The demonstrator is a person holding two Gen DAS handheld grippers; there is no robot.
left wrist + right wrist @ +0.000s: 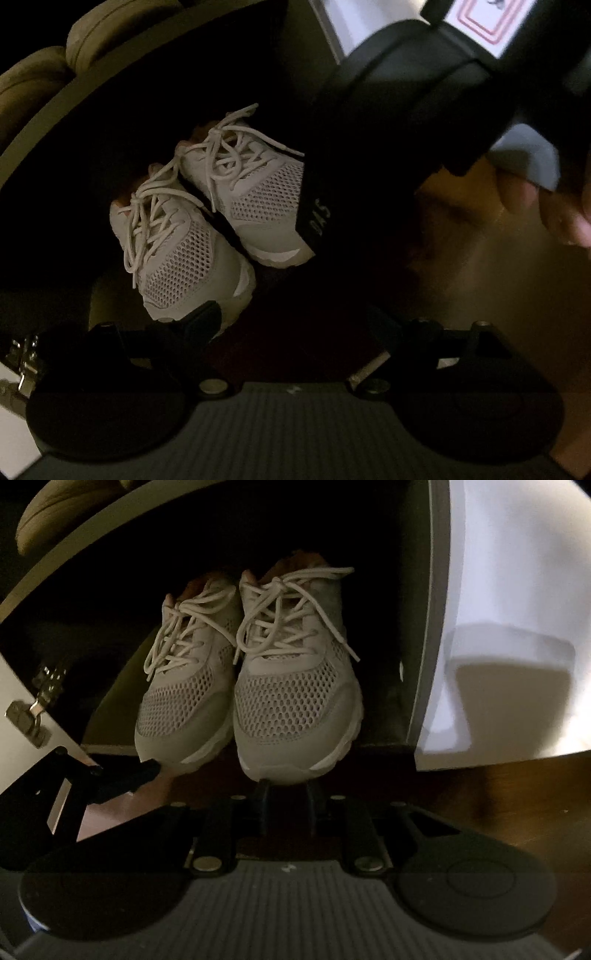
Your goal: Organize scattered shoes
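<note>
Right wrist view: right gripper [286, 788] has its fingers nearly together, empty, just below the toe of the right sneaker [295, 701]; left sneaker [188, 694] touches it on the cabinet shelf [110, 734]. Left gripper [291, 325] is spread wide, empty, beneath both toes.

Two white sneakers [243, 664] are counted, set side by side in the cabinet [424, 627]. Two tan shoes [55, 55] are seen on the shelf above. One hinge [33, 709] is seen, and two grippers [286, 794].
</note>
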